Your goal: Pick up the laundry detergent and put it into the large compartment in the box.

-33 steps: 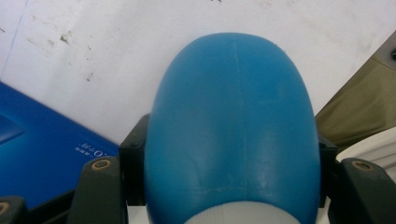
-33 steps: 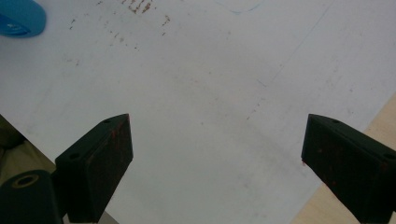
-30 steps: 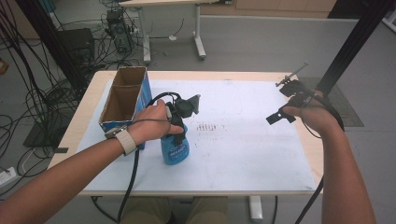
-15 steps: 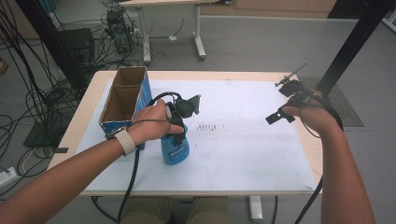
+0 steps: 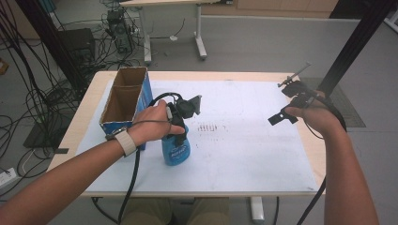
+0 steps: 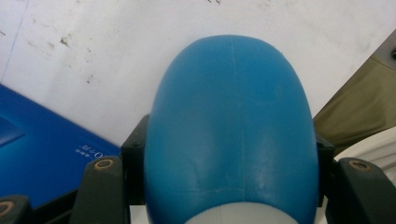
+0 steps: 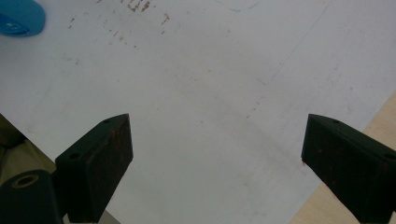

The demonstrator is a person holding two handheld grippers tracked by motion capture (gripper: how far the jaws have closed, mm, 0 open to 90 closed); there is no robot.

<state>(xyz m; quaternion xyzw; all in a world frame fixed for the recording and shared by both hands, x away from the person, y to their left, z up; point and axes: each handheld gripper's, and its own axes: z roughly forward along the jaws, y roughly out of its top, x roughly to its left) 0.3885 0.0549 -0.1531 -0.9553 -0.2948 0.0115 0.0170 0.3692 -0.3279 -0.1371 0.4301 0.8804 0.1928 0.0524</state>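
Beside the open blue cardboard box (image 5: 124, 101) at the table's left, the left gripper (image 5: 180, 123) pinches a smooth, rounded blue plastic bottle (image 5: 175, 149) near its top; it looks light, rigid and slippery, so its narrower upper part seems the best hold. Under it lies stained white paper (image 5: 244, 140) on the pale wooden table (image 5: 89, 105). Off right, the right gripper (image 5: 287, 104) hangs spread and empty, above a cable-strewn grey floor (image 5: 263, 42).
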